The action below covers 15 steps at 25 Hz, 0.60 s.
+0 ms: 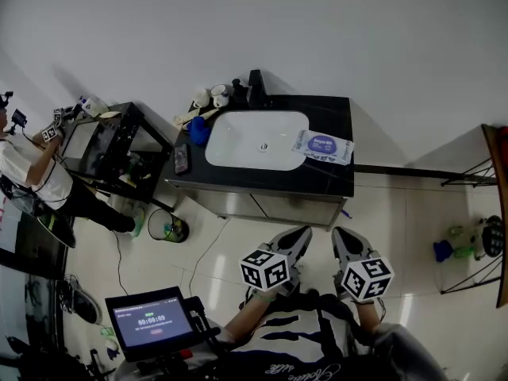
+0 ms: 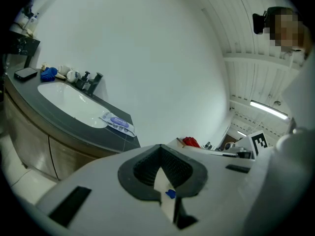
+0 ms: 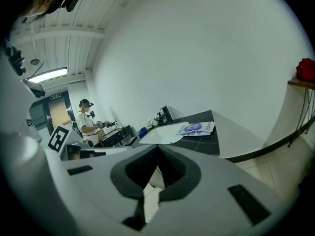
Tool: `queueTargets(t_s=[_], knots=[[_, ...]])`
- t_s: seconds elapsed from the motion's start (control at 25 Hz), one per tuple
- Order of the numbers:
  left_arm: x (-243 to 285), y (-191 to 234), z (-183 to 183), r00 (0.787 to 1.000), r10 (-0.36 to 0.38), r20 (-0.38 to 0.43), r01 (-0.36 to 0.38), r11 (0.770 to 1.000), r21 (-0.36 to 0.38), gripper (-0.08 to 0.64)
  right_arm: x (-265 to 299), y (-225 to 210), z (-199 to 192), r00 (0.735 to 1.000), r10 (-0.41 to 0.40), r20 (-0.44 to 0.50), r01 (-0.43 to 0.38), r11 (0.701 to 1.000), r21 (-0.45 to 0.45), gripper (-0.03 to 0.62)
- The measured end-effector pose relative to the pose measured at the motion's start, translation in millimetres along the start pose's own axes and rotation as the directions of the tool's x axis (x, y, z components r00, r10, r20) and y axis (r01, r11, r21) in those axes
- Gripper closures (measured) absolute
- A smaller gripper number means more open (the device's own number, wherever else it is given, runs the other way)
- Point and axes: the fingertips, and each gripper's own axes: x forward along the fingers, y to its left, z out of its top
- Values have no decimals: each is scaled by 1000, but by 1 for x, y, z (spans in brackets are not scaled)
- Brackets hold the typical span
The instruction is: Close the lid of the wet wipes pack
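Left gripper point(image 1: 302, 233) and right gripper point(image 1: 338, 235) hang by the body, jaws together on nothing, well apart from the wet wipes pack point(image 1: 321, 145) lying flat on the counter point(image 1: 333, 179) beside the sink point(image 1: 254, 137); approach apparently not yet begun.

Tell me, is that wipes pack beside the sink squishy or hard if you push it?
Probably squishy: the wet wipes pack looks like a flat, soft pouch, so it would likely bend when lifted. It lies flat on the dark counter, so it shouldn't roll. Pushed, it might slide rather than tip.
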Motion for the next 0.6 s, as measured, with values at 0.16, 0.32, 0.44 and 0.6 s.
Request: queueTargets(t_s=[0.16, 0.32, 0.44, 0.6], knots=[[-12, -26, -24, 1000, 15, -11, -15, 1000, 10, 558, -30, 2, -13, 1000, 19, 8, -19, 1000, 16, 594], [-23, -43, -36, 1000, 27, -16, -27, 999, 28, 560, -52, 10, -23, 999, 40, 22, -40, 999, 31, 594], [-27, -55, -40, 1000, 21, -15, -20, 999, 44, 560, -66, 17, -28, 998, 47, 28, -48, 998, 37, 594], [-29, -71, -44, 1000, -5, -21, 6, 998, 58, 560, -79, 21, -28, 998, 41, 49, -43, 998, 45, 594]])
